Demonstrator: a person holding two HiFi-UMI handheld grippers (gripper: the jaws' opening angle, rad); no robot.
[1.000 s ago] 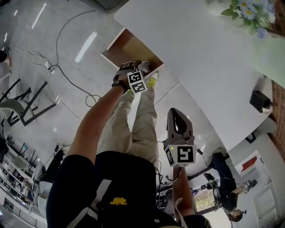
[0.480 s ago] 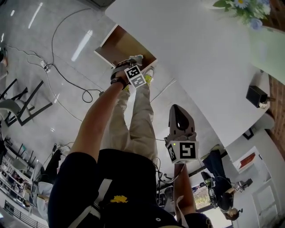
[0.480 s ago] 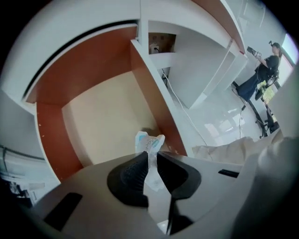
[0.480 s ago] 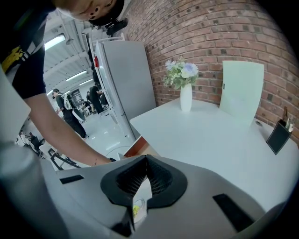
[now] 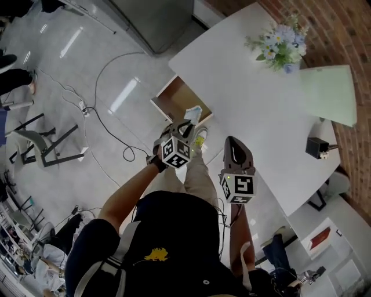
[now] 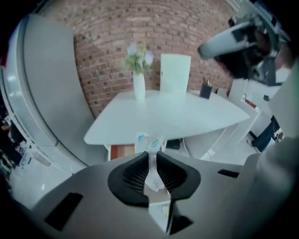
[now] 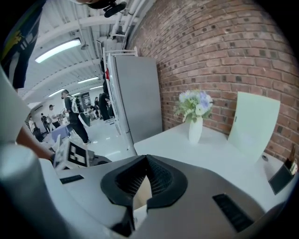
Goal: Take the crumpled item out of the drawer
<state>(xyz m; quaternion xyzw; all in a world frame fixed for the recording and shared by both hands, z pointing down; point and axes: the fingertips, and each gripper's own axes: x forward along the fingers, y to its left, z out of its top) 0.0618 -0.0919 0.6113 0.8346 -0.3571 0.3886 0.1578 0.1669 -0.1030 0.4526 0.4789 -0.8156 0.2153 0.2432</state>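
- The drawer (image 5: pixel 174 100) stands pulled out from under the white bench (image 5: pixel 261 104), and its wooden bottom shows.
- The left claw (image 5: pixel 186 123) hangs over the drawer's edge nearest the person. The crumpled item (image 5: pixel 193 111), white and pale blue, sits at its tip, above the drawer.
- The right claw (image 5: pixel 231 145) is held beside the drawer, nearer the person, with its jaws drawn to one point.
- Well apart from the drawer, across the bench, are a vase of flowers (image 5: pixel 278 45), a pale green board (image 5: pixel 327 93) and a small black box (image 5: pixel 316 147).
- On the floor at the drawer's other side, a cable (image 5: pixel 99 87) runs to a power strip (image 5: pixel 84 108).
- A grey cabinet (image 5: pixel 153 17) stands beyond the drawer.
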